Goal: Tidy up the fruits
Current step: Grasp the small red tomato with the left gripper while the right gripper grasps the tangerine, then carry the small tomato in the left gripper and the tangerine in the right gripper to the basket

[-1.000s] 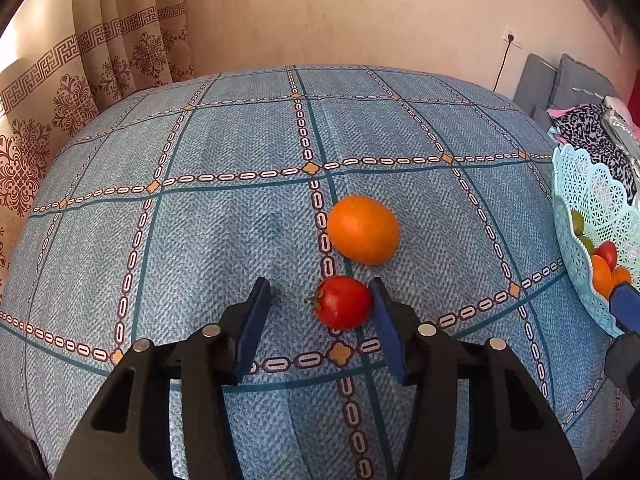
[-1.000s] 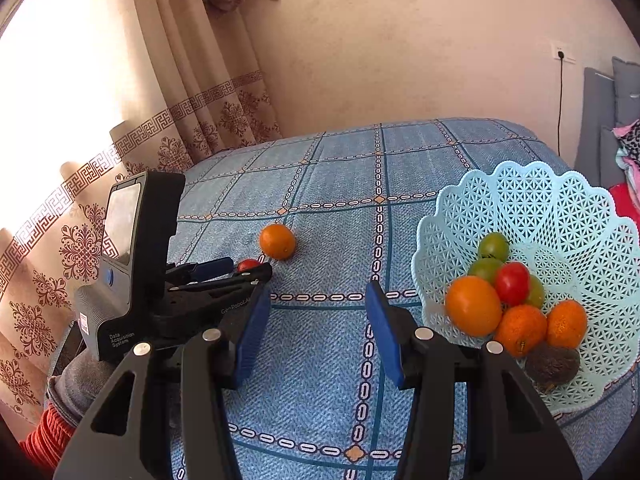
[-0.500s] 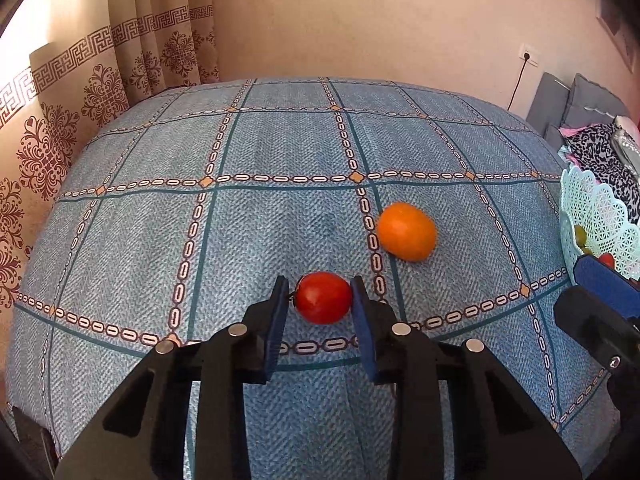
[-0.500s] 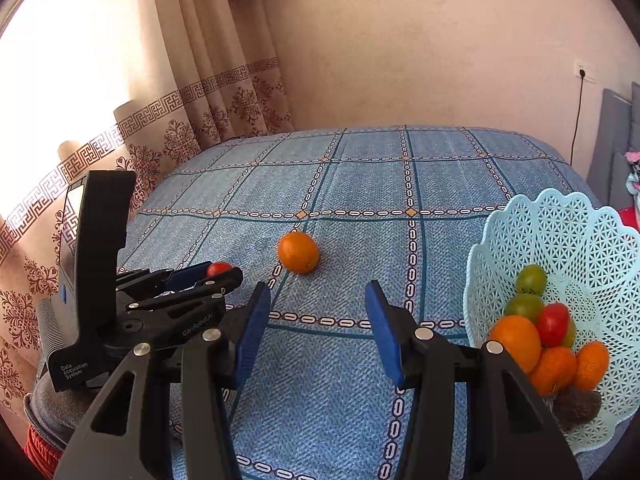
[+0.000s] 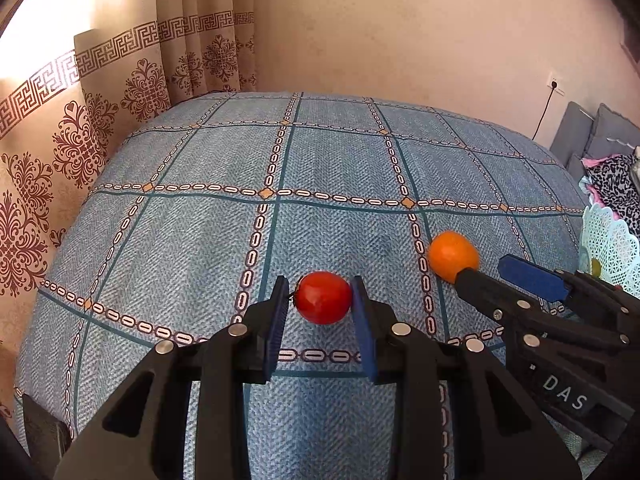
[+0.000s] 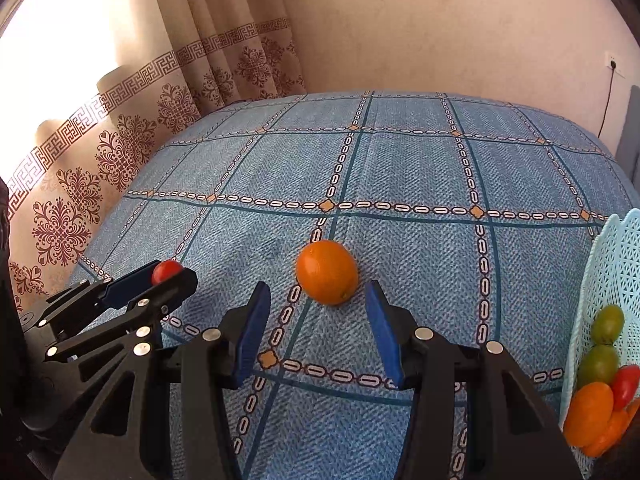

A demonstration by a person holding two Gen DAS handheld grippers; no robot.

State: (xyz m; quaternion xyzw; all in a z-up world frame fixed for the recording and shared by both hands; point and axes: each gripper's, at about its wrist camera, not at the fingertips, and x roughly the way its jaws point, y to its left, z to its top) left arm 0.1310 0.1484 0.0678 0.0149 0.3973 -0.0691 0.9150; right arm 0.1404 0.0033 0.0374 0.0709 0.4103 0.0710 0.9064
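On a bed (image 5: 320, 168) with a blue checked cover, the left gripper (image 5: 318, 308) pinches a red tomato (image 5: 323, 297) between its blue fingers (image 5: 277, 322). Beside it, the right gripper (image 6: 318, 322) hangs with fingers spread just short of an orange (image 6: 327, 272). A pale lattice basket (image 6: 608, 264) holding more fruit stands at the far right.

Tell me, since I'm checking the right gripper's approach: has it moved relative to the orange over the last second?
Yes. The right gripper has come toward the orange, away from the basket; the fruit now lies just ahead of its open fingers.
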